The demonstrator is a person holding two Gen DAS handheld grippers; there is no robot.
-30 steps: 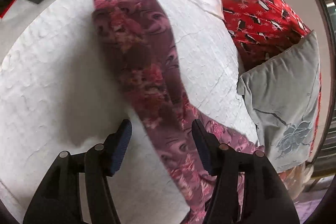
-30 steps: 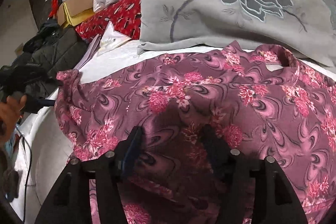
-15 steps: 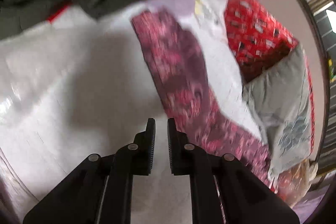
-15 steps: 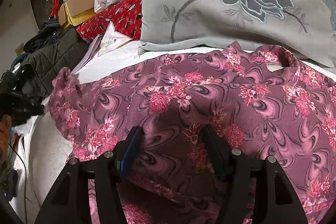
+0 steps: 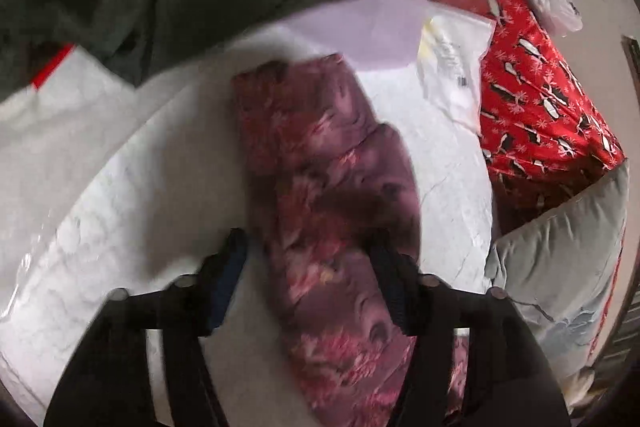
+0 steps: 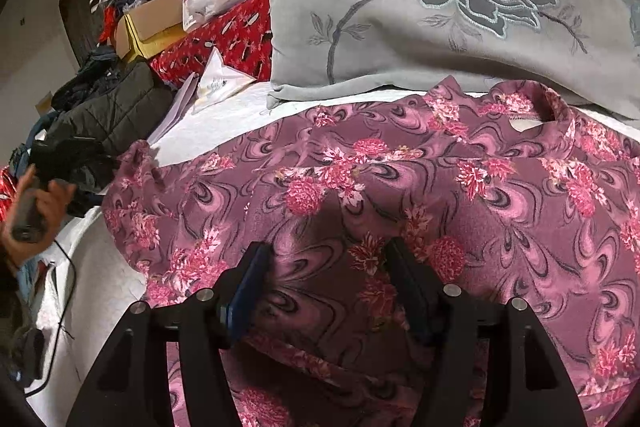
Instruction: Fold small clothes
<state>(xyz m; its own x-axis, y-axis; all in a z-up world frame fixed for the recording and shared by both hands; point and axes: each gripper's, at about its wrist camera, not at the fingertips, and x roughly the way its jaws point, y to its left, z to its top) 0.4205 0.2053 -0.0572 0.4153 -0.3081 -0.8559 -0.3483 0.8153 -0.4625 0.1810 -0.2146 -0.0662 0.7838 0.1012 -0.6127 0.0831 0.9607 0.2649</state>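
No legible text; print on white plastic packet point(image 5: 452, 67) too blurred to read.

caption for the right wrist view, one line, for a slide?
Right gripper open over a maroon floral garment spread on a white bed, grey flower-embroidered pillow behind.

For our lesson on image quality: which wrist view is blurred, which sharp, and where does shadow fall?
Left wrist view: motion-smeared, print on the floral garment smudged. Right wrist view: sharp, print crisp, dark shadow on the cloth just ahead of the right hand-held gripper. Both: fisheye bending, black corners.
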